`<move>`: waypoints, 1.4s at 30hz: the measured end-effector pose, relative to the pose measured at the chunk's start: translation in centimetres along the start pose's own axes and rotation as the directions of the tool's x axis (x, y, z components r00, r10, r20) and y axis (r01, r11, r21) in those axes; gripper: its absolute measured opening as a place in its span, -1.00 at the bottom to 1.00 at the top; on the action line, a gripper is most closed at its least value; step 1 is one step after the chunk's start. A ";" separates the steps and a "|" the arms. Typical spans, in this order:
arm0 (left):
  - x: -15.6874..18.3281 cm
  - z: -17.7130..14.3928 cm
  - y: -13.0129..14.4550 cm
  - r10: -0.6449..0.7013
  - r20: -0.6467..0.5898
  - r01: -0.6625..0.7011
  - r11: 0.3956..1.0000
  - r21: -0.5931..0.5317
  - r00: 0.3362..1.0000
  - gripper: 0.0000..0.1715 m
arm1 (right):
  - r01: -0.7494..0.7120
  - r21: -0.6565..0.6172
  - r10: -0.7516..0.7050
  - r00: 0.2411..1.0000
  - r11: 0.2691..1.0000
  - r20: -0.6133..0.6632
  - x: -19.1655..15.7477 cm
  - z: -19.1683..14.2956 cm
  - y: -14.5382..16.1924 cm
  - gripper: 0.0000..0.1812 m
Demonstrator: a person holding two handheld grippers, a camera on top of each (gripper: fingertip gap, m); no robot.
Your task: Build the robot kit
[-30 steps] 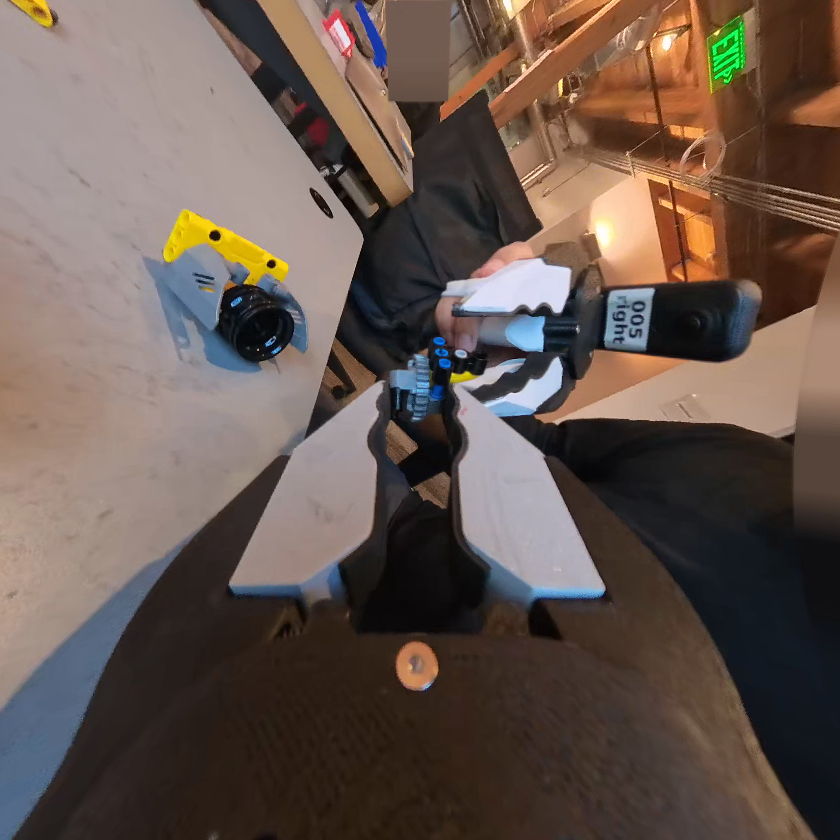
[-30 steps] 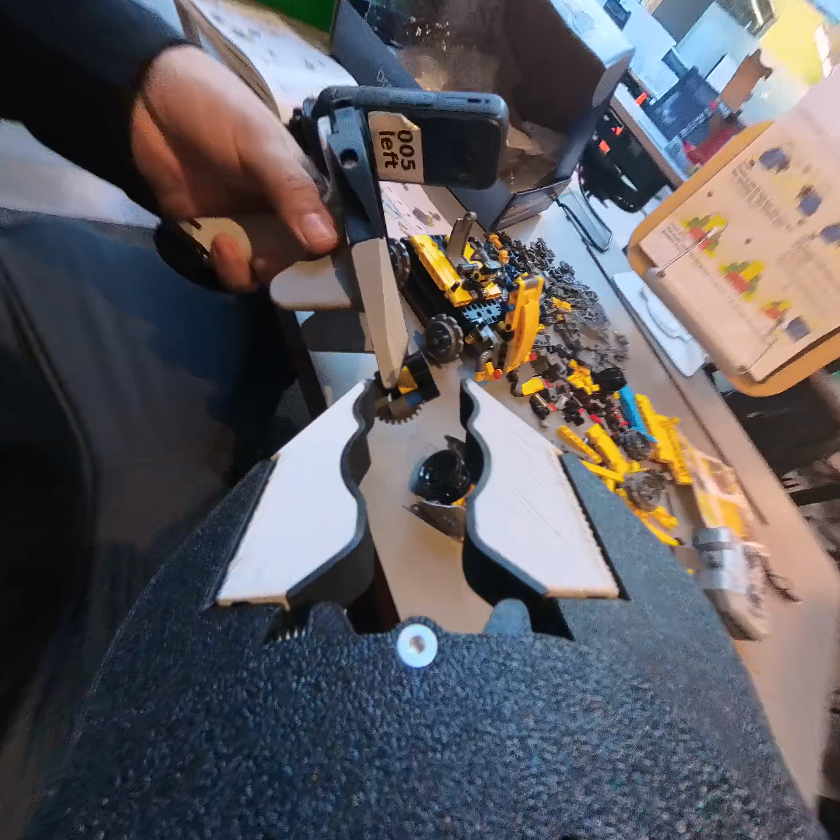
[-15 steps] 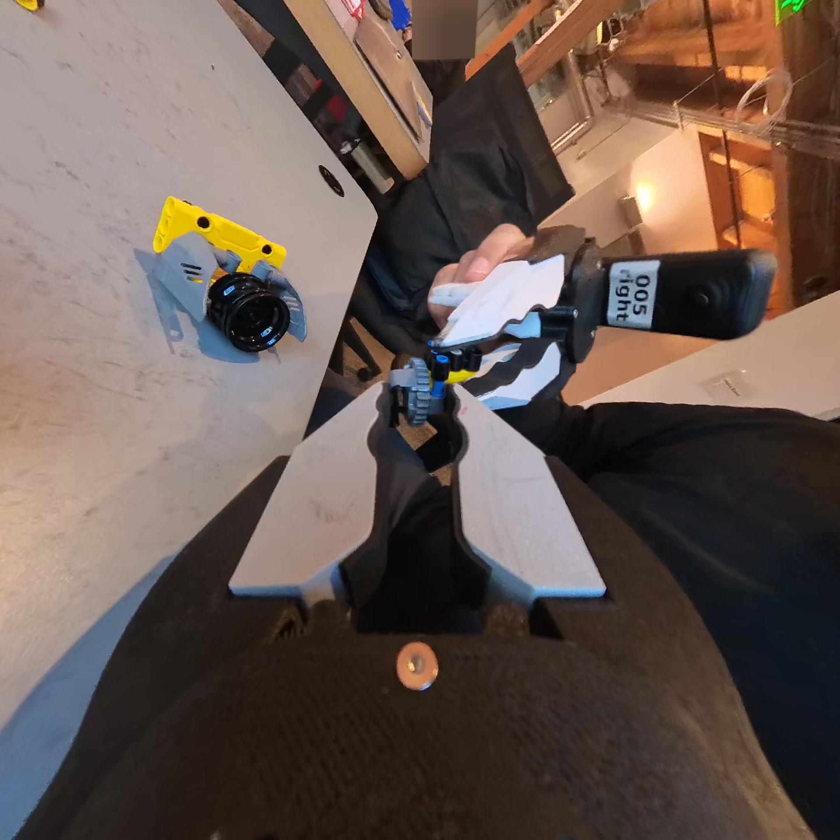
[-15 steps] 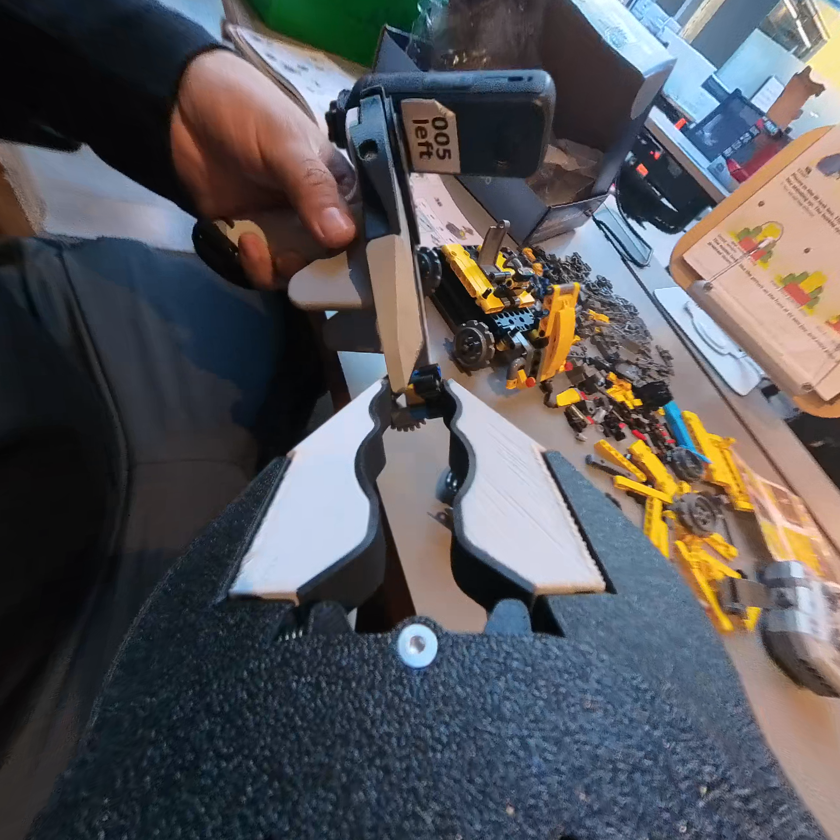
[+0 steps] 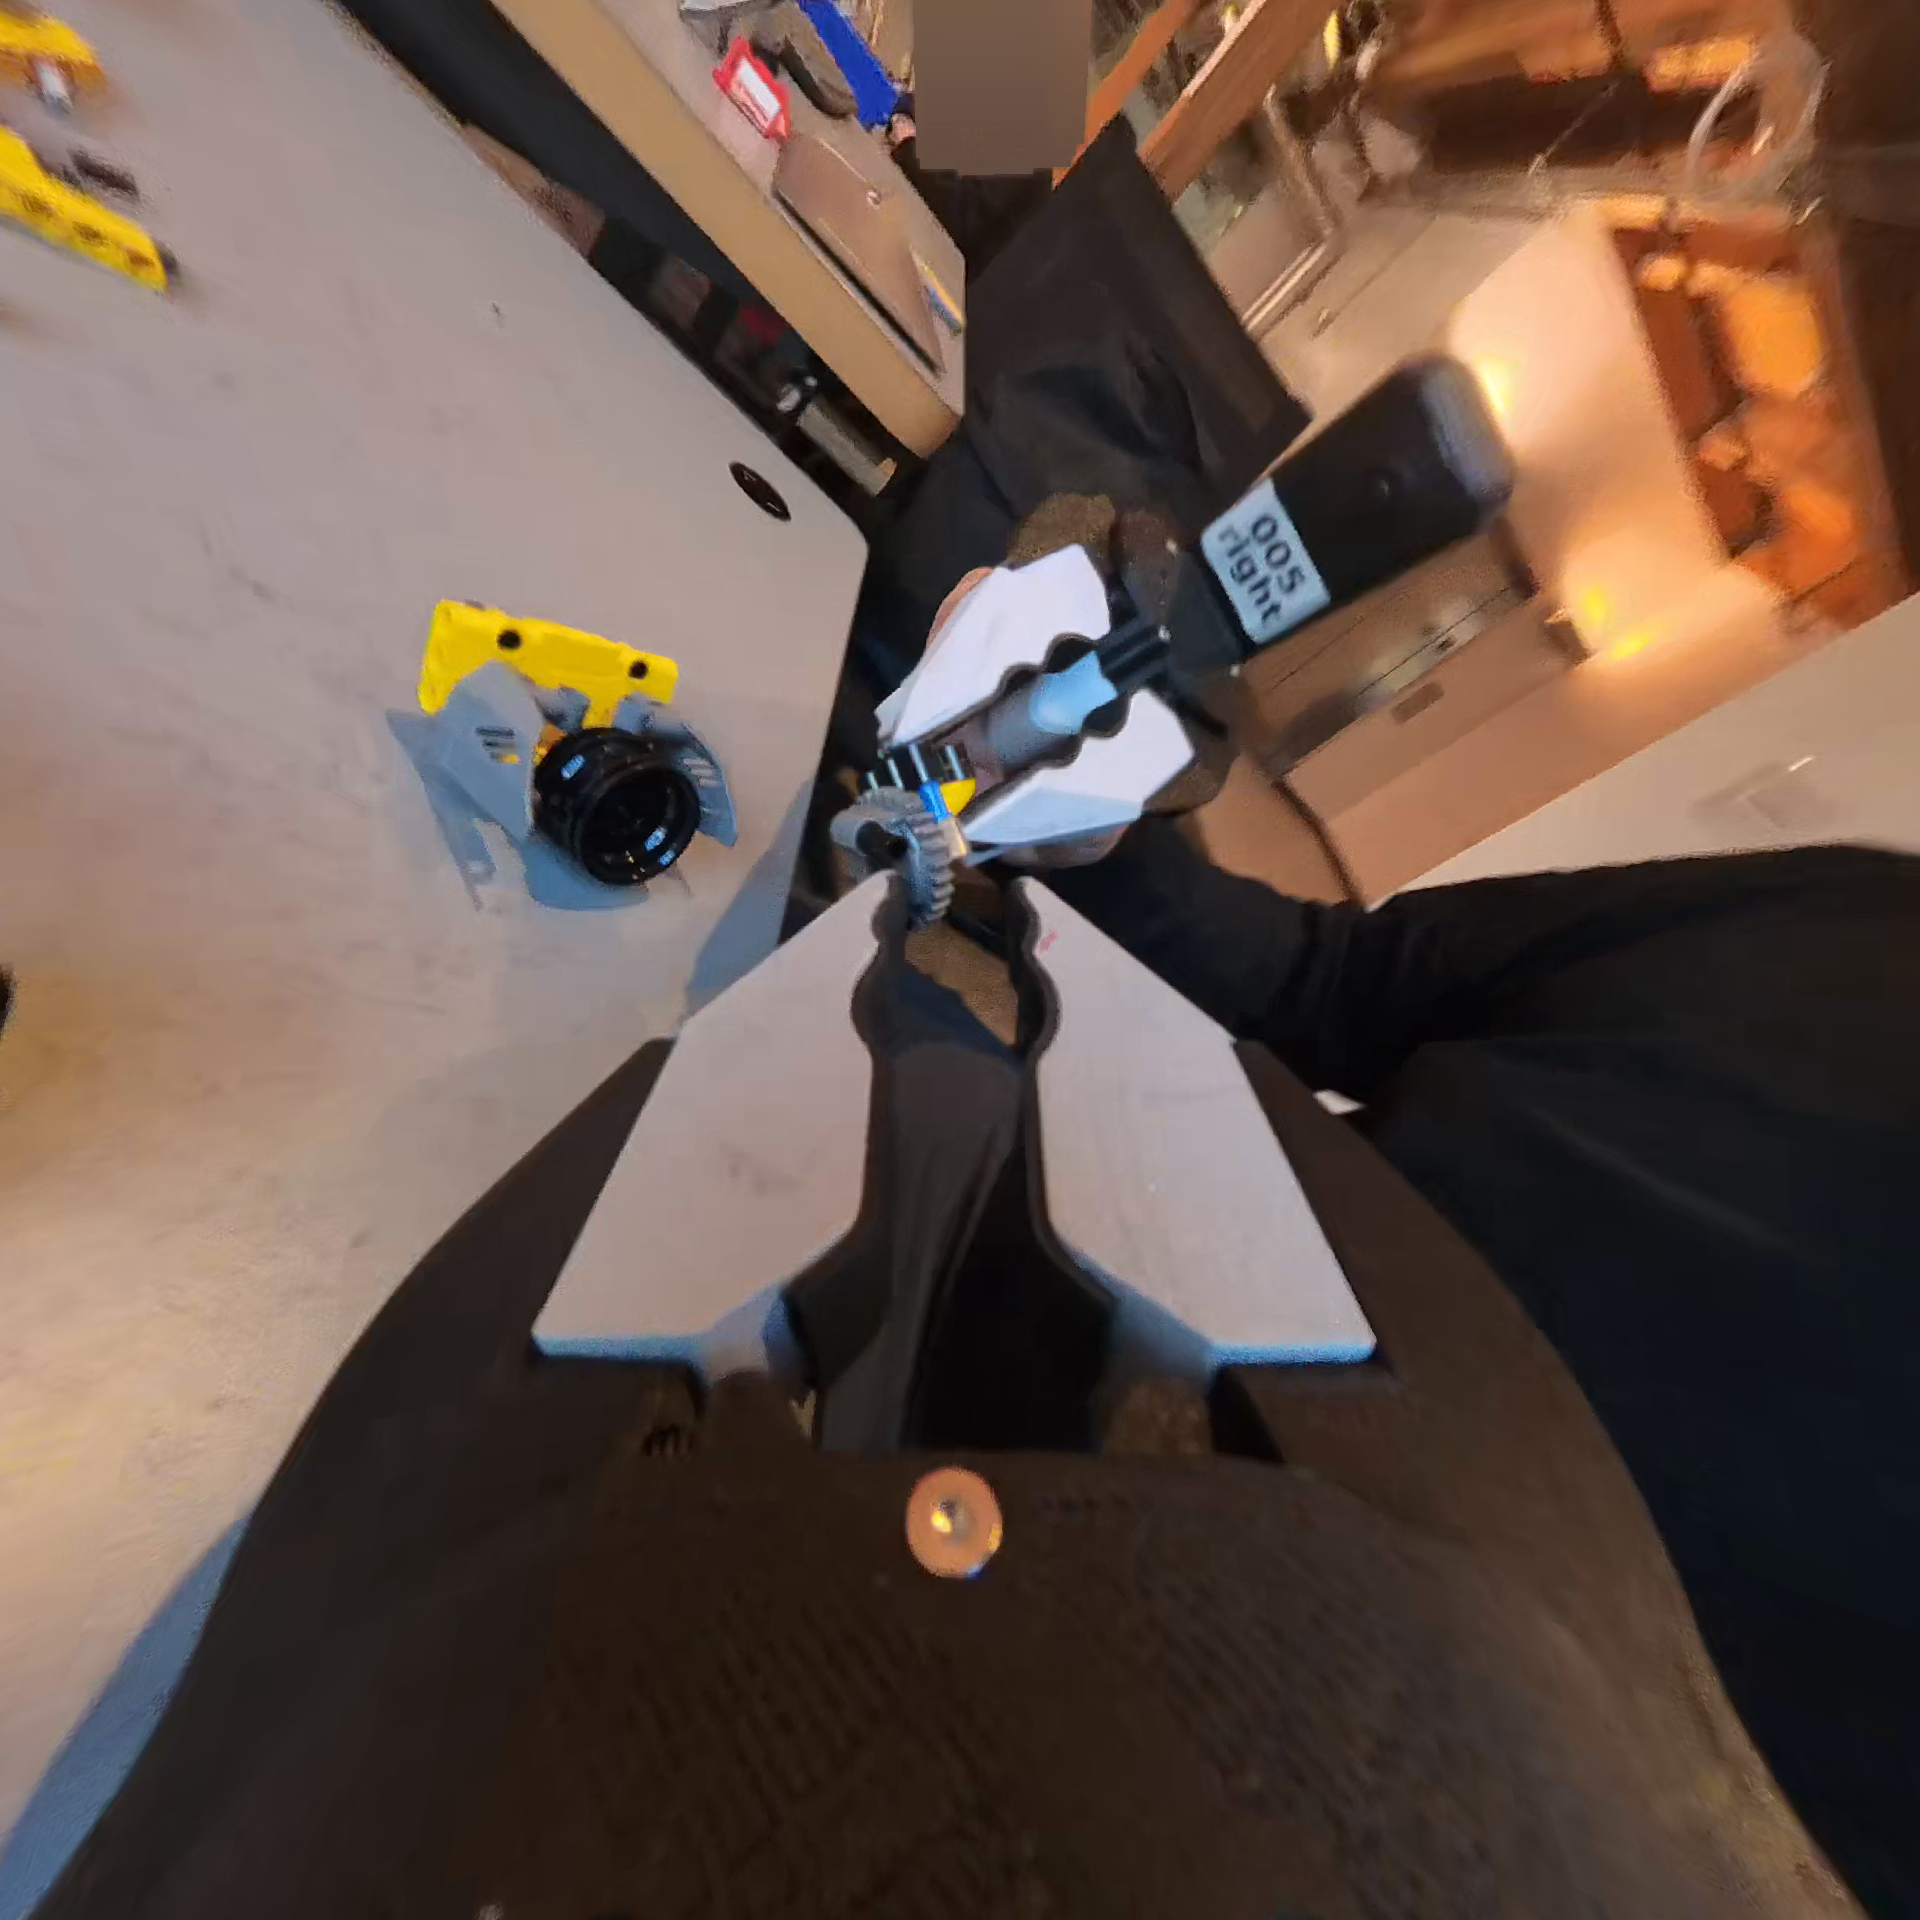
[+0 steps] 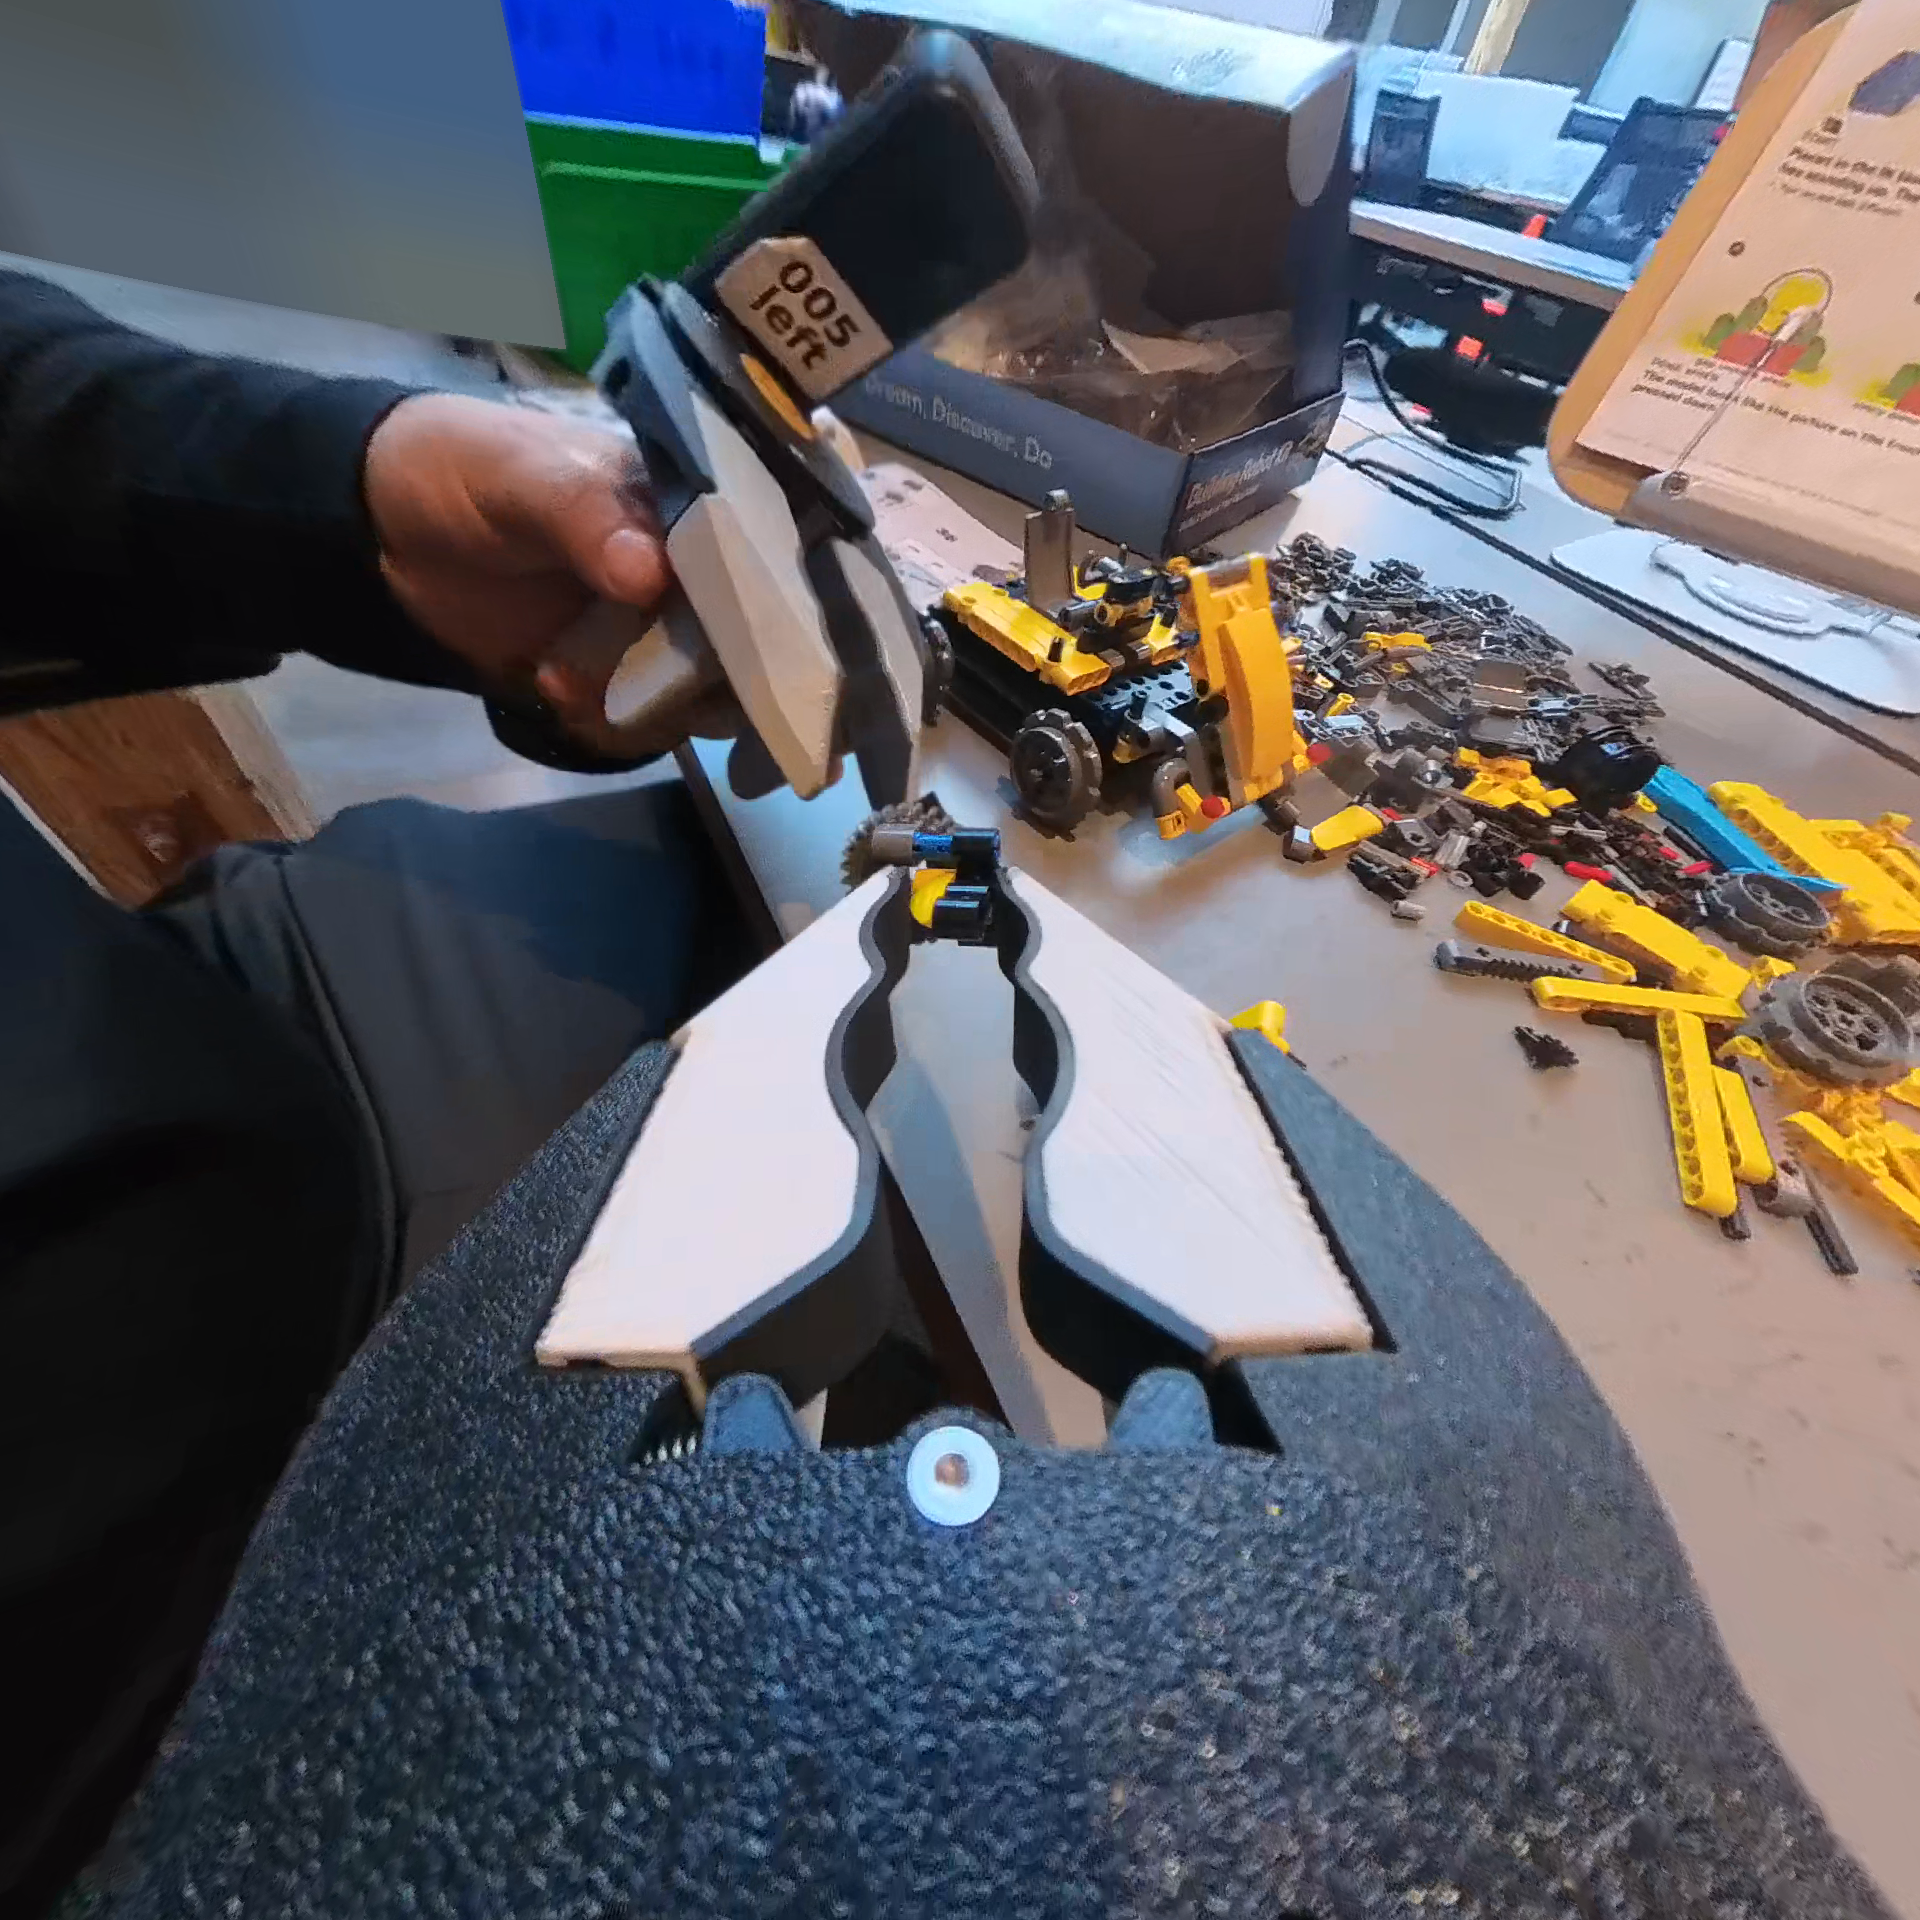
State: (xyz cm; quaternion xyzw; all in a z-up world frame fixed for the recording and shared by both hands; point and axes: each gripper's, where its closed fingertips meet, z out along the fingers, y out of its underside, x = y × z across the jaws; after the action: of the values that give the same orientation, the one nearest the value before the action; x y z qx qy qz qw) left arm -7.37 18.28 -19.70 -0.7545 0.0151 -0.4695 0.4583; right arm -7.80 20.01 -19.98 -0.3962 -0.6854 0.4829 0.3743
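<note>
A small gear assembly (image 6: pixel 928 868) sits off the table's (image 6: pixel 1403 1039) near edge. The right gripper (image 6: pixel 951 904) lies just before it, clamped on it; the left gripper (image 6: pixel 831 748) hangs just above and behind it, apart. Right of the assembly, on the table, stands a part-built vehicle (image 6: pixel 1122 675). Loose bricks (image 6: pixel 1662 935) spread farther right; an open box (image 6: pixel 1122 312) stands behind the vehicle.

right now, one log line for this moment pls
left gripper: open, tips by gear | right gripper: shut on small gear assembly | table: yellow vehicle model, loose parts
</note>
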 end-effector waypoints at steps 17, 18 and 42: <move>-2.2 0.7 1.4 0.464 0.282 -0.422 0.885 -0.198 0.840 -0.80 | -0.086 -0.008 0.086 0.994 0.996 0.067 -1.2 1.1 0.4 -0.70; -2.3 0.7 1.5 0.469 0.292 -0.425 0.882 -0.204 0.833 -0.80 | -0.072 -0.015 0.072 0.997 0.997 0.038 -0.9 1.2 0.5 -0.73; -0.3 1.5 0.2 0.236 0.133 -0.246 0.967 0.061 0.963 -0.80 | 0.229 -0.147 -0.245 0.964 0.962 -0.107 -0.7 0.8 0.4 -0.48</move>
State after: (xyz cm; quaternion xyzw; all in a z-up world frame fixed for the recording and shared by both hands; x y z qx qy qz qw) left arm -6.40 19.31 -20.24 -0.7565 0.0600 -0.3626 0.5409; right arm -8.15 19.21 -20.68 -0.3646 -0.7340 0.3621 0.4441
